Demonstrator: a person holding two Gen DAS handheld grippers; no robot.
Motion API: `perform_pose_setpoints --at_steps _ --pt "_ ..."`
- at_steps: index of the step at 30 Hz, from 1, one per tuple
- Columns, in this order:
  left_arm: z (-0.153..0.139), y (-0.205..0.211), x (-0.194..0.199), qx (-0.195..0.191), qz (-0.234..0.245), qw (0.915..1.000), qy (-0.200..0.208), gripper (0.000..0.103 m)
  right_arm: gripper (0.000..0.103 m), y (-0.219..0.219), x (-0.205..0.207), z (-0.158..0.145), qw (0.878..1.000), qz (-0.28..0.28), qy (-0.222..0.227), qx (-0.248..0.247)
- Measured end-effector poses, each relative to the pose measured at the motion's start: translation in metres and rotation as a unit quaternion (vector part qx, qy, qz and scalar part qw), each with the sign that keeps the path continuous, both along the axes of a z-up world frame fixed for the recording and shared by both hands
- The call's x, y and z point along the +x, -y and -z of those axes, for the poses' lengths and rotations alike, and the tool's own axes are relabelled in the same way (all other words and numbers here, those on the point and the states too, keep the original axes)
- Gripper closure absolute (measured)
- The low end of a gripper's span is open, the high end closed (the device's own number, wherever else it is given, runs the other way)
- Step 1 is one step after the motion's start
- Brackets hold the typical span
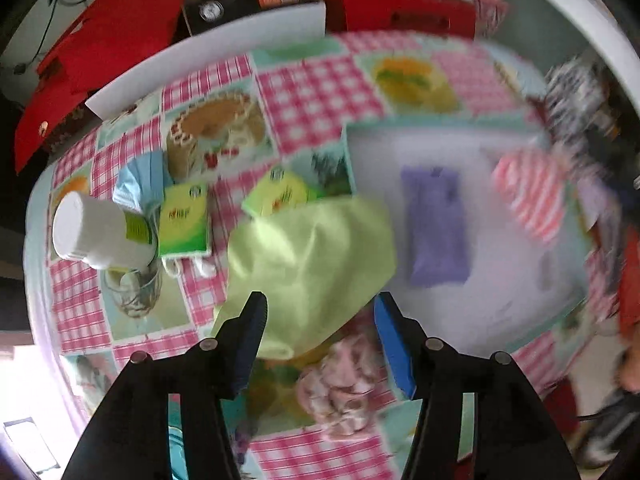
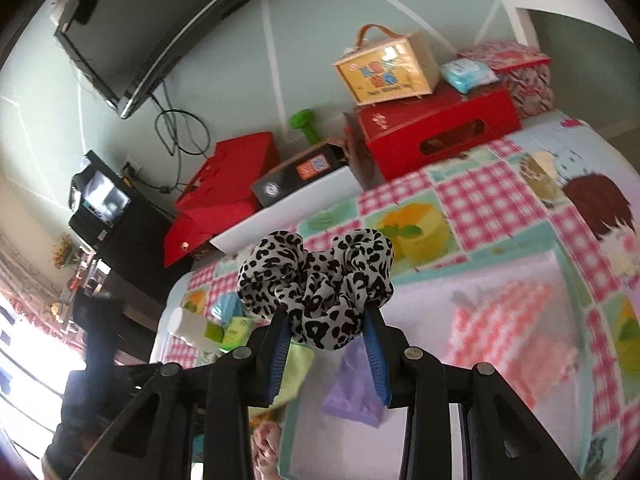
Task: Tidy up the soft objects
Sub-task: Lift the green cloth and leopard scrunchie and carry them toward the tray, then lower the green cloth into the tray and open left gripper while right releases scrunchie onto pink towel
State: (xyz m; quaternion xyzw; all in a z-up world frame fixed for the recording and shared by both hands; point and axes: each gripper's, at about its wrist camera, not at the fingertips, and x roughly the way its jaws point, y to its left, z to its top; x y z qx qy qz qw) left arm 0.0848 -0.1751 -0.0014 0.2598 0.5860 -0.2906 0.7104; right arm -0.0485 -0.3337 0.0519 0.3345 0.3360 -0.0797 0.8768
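Observation:
My left gripper [image 1: 320, 314] points down at the table, open, its blue pads apart. A light green cloth [image 1: 312, 256] lies crumpled below and between the fingers, partly over the edge of a white tray [image 1: 500, 300]; the pads do not press on it. On the tray lie a purple pouch [image 1: 436, 228] and a pink striped soft item [image 1: 528, 192]. A pink patterned fabric piece [image 1: 340, 392] lies under the gripper. My right gripper [image 2: 328, 320] is shut on a black-and-white leopard scrunchie [image 2: 316, 280], held above the tray [image 2: 420, 292].
Left of the cloth stand a white cup [image 1: 96, 232], a glass [image 1: 132, 292], two green packets [image 1: 184, 220] and a blue mask [image 1: 140, 180]. Red boxes [image 2: 432, 136], a black box [image 2: 296, 176] and a wooden case [image 2: 384, 68] line the far table edge.

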Motion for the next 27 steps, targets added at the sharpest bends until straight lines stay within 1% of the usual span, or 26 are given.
perform_pose_setpoints --at_steps 3,6,7,8,9,10,11,12,13,15,17,19,22,25,27 --pt "0.018 0.004 -0.013 0.046 0.029 0.9981 0.03 0.046 0.065 0.002 -0.014 0.004 1.0 0.008 -0.004 0.008" --pt "0.032 0.009 -0.018 0.096 0.043 0.992 0.07 0.046 0.065 0.002 -0.021 0.004 1.0 0.01 -0.007 0.003" --pt "0.038 0.009 -0.018 0.103 0.044 0.991 0.072 0.046 0.065 0.003 -0.023 0.002 1.0 0.012 -0.005 0.002" --pt "0.043 0.007 -0.017 0.105 0.039 0.9916 0.064 0.046 0.065 0.004 -0.025 0.001 1.0 0.014 -0.001 0.002" --pt "0.045 0.005 -0.016 0.1 0.033 0.9929 0.055 0.053 0.065 0.004 -0.026 0.0 1.0 0.015 0.001 0.002" --pt "0.045 0.002 -0.014 0.086 0.022 0.9952 0.041 0.071 0.064 0.005 -0.027 0.0 1.0 0.016 0.001 0.001" --pt "0.042 -0.001 -0.011 0.063 0.011 0.9977 0.021 0.077 0.064 0.005 -0.027 0.0 1.0 0.018 -0.001 -0.001" --pt "0.04 -0.004 -0.009 0.053 0.0 0.9984 0.018 0.083 0.064 0.006 -0.027 0.001 1.0 0.02 -0.005 -0.004" --pt "0.037 -0.006 -0.007 0.049 -0.009 0.9986 0.021 0.088 0.064 0.007 -0.027 0.002 1.0 0.02 -0.007 -0.004" --pt "0.031 -0.01 -0.003 0.036 -0.023 0.9988 0.024 0.094 0.064 0.007 -0.026 0.002 1.0 0.019 -0.007 -0.002" --pt "0.025 -0.015 0.001 0.025 -0.038 0.9986 0.029 0.097 0.064 0.007 -0.026 0.003 1.0 0.018 -0.007 -0.002" --pt "0.018 -0.021 0.006 0.004 -0.058 0.9979 0.029 0.099 0.064 0.008 -0.026 0.003 1.0 0.019 -0.008 -0.003" --pt "0.004 -0.034 0.011 -0.053 -0.086 0.9948 0.011 0.099 0.064 0.013 -0.027 0.006 1.0 0.024 -0.012 0.0" --pt "-0.005 -0.04 0.013 -0.072 -0.112 0.9908 0.023 0.1 0.064 0.016 -0.028 0.007 0.999 0.031 -0.015 0.005" --pt "-0.006 -0.043 0.018 -0.086 -0.131 0.9874 0.019 0.1 0.064 0.018 -0.028 0.008 0.999 0.034 -0.016 0.006"
